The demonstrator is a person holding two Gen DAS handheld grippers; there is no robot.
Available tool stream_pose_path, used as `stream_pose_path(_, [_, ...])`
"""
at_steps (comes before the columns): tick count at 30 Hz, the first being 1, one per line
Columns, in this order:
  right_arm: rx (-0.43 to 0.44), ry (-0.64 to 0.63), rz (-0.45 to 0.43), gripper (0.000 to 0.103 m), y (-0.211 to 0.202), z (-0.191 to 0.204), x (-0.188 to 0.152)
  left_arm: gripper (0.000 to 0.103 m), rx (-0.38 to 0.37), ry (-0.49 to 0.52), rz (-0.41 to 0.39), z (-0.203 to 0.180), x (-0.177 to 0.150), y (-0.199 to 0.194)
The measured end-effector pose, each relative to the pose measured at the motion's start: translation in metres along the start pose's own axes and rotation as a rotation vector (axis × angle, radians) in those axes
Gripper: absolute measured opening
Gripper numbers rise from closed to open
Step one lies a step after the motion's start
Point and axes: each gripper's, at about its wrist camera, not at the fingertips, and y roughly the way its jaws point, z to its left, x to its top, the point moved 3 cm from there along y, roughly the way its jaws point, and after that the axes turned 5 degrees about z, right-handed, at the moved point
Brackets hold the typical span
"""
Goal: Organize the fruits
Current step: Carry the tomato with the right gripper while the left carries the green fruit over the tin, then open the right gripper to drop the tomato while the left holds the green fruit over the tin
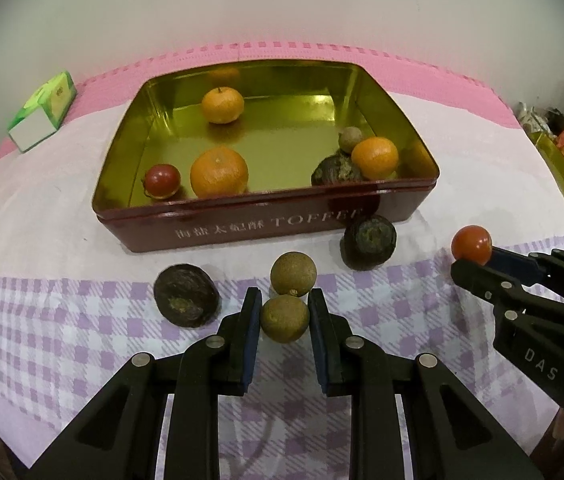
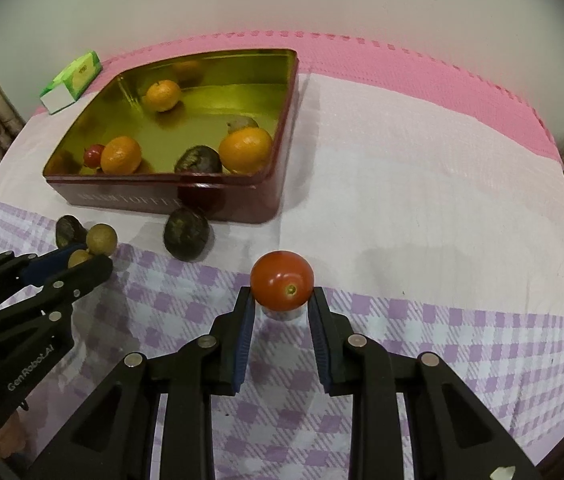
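A brown longan (image 1: 284, 319) is clamped between the pads of the left gripper (image 1: 284, 312), just near of a second longan (image 1: 293, 274) on the checked cloth (image 1: 82, 320). A cherry tomato (image 2: 282, 286) is gripped by the right gripper (image 2: 282, 300), near and right of the toffee tin (image 1: 242, 228), in which three tangerines (image 1: 219, 172) are held.
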Motion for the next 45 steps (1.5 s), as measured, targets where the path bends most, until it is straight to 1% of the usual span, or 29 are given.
stream_pose_path(5, [0.014, -0.017, -0.015, 0.025, -0.009, 0.009, 0.007, 0.024, -0.01, -0.007, -0.025, 0.003, 0.008, -0.012])
stream_pose_path(11, [0.037, -0.029, -0.05, 0.025, -0.024, 0.018, 0.025, 0.024, -0.024, -0.031, -0.081, 0.014, 0.029, -0.034])
stream_pose_path(16, [0.039, -0.044, -0.07, 0.025, -0.029, 0.026, 0.044, 0.024, -0.01, -0.06, -0.111, 0.032, 0.049, -0.043])
stream_pose_path(20, [0.042, -0.05, -0.08, 0.025, -0.029, 0.03, 0.059, 0.024, 0.007, -0.085, -0.118, 0.049, 0.062, -0.043])
stream_pose_path(24, [0.047, -0.053, -0.082, 0.025, -0.024, 0.031, 0.071, 0.024, 0.038, -0.097, -0.114, 0.063, 0.067, -0.036])
stream_pose_path(29, [0.055, -0.056, -0.072, 0.025, -0.015, 0.033, 0.08, 0.024, 0.058, -0.111, -0.084, 0.072, 0.067, -0.02])
stream_pose_path(35, [0.061, -0.062, -0.044, 0.025, 0.0, 0.039, 0.086, 0.024, 0.067, -0.112, -0.048, 0.078, 0.068, -0.006])
stream_pose_path(45, [0.083, -0.065, -0.009, 0.025, 0.021, 0.046, 0.094, 0.024, 0.085, -0.106, -0.012, 0.085, 0.072, 0.012])
